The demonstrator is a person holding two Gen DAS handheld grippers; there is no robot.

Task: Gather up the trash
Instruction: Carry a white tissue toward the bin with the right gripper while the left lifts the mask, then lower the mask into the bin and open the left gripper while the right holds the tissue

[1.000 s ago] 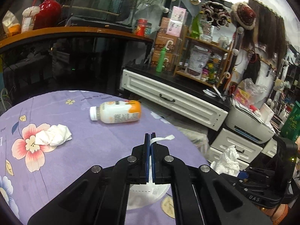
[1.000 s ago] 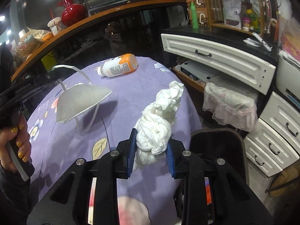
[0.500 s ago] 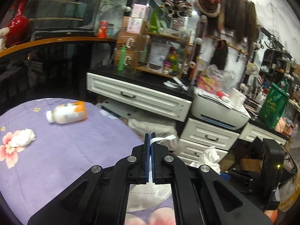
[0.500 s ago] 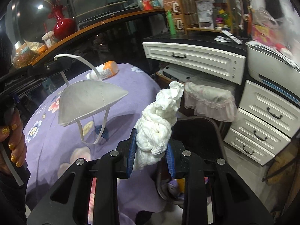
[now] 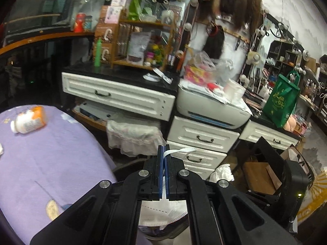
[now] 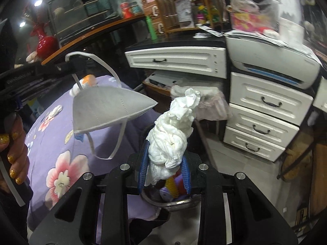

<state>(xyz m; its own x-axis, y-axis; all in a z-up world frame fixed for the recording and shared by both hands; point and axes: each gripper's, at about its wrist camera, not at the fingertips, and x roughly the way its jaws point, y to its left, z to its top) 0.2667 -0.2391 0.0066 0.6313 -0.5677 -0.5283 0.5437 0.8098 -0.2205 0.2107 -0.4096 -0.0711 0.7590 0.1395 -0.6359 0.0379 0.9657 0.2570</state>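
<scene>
Trash fills both our tongs: the left tongs [image 5: 163, 153] pinch a white mask [image 6: 108, 108] by its strap [image 5: 179, 150], past the purple bench's [image 5: 51, 159] edge. Right of it, our right tongs [image 6: 165, 159] clamp a tissue wad [image 6: 173, 130] above an open bin [image 6: 177, 203] beside the bench.

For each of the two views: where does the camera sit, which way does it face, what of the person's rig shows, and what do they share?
Left wrist: on the left gripper, facing down toward the white drawers; its fingers pinch the mask strap.
Right wrist: on the right gripper, facing the same drawers; its fingers clamp a tissue wad; a hand shows at left.
Shared: mask, drawers, printer, purple tablecloth, bottle.
</scene>
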